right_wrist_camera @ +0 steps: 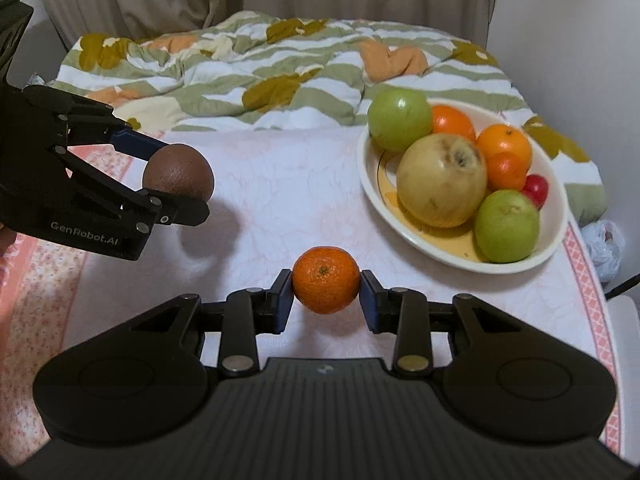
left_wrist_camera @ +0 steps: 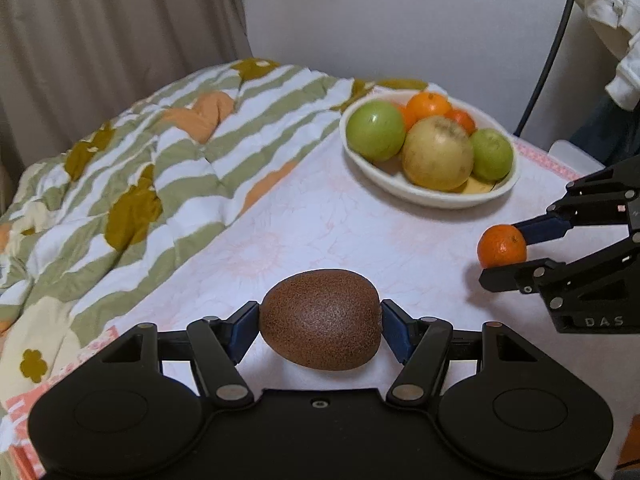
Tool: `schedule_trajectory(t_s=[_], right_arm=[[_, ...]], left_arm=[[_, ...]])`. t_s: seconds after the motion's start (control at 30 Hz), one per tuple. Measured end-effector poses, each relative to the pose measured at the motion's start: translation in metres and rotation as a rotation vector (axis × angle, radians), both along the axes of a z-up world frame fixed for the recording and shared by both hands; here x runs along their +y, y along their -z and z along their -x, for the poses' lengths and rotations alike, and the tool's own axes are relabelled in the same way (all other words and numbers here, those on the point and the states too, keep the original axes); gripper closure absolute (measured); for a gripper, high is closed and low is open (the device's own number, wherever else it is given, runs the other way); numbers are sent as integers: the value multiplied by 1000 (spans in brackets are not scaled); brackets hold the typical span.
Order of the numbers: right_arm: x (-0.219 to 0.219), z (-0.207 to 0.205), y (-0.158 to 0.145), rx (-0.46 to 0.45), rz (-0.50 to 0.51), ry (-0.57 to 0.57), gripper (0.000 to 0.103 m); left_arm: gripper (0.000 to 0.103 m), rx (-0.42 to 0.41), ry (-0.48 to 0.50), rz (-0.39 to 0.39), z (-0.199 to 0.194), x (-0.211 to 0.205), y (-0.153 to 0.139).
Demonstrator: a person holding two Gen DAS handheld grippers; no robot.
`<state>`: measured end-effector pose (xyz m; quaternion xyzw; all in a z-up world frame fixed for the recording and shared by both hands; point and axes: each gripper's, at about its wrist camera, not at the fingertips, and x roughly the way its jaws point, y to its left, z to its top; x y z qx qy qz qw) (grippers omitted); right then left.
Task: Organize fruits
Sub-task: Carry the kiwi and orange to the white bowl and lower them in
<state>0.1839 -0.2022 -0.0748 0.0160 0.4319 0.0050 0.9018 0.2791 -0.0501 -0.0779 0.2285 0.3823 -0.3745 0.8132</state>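
My left gripper [left_wrist_camera: 320,326] is shut on a brown kiwi [left_wrist_camera: 322,318], held a little above the pale cloth; in the right wrist view the same kiwi [right_wrist_camera: 178,174] sits between the left gripper [right_wrist_camera: 176,176] fingers at the left. My right gripper [right_wrist_camera: 326,294] is shut on a small mandarin [right_wrist_camera: 326,285], lifted off the cloth; the left wrist view has that mandarin [left_wrist_camera: 502,246] in the right gripper [left_wrist_camera: 503,247] at the right edge. A white bowl [left_wrist_camera: 436,196] [right_wrist_camera: 520,264] beyond holds green apples, a yellowish pear, mandarins and a small red fruit.
A pale pink-patterned cloth [right_wrist_camera: 280,200] covers the table. A green, white and orange quilt [left_wrist_camera: 140,184] [right_wrist_camera: 260,68] is bunched along the far and left side. Curtains and a wall stand behind. A crumpled white bag [right_wrist_camera: 606,246] lies off the right edge.
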Motion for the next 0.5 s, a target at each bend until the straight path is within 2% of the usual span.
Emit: schedule_trajectory(t_s=[0.3,0.5], right_arm=[[-13,43,-40,-61,-17,-24,52],[-31,72,-72,-106,-37,-110,52]], left_arm=[[34,-71,-100,40,59,-10,-44],[34,-108,-238,69,104,-28,-72]])
